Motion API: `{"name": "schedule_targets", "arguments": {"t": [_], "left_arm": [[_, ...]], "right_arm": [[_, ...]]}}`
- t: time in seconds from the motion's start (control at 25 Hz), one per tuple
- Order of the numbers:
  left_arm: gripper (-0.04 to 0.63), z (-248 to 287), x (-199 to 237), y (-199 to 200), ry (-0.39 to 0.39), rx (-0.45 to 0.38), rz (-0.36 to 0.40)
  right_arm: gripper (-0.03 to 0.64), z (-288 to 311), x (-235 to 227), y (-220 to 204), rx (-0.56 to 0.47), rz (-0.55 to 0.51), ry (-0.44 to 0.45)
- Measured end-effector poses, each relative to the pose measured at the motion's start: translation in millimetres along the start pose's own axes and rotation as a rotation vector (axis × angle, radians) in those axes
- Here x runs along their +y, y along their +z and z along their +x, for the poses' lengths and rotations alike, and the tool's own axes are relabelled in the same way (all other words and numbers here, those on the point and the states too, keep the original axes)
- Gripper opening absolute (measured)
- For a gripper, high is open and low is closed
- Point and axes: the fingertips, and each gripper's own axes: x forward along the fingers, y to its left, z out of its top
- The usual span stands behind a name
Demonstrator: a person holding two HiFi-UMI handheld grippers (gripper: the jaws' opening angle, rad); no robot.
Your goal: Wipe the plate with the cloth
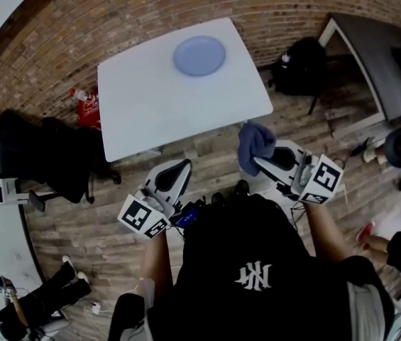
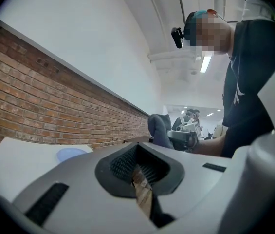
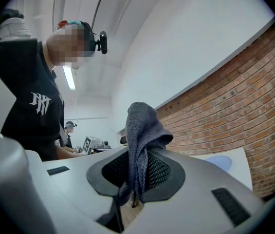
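Near the person's body, short of the white desk (image 1: 150, 98), both grippers were held out level, side by side. The right gripper (image 1: 255, 160) clamped a bunched grey-blue cloth (image 1: 254, 143) that stood above its jaws. The left gripper (image 1: 183, 166) was closed, empty. The pale blue plate (image 1: 199, 55) lay far across the desk, well apart.

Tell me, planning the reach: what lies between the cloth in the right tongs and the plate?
In the head view, only bare table and a sliver of floor separate cloth and plate.

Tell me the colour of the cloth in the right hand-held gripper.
Dark blue-grey cloth, a plain knit without pattern; clearest in the right gripper view.
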Motion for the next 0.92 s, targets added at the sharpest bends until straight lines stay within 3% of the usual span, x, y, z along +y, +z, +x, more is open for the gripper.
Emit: {"name": "schedule_targets", "arguments": {"t": [0.28,0.92], "left_arm": [[0.002,-26,14,-11,-0.046,0.009,-0.004],[0.002,-19,6,0,-0.171,0.033,0.038]], "right_arm": [[0.08,42,21,-22,0.037,-0.018,0.005],[0.08,56,33,-31,0.068,-0.044,-0.039]]}}
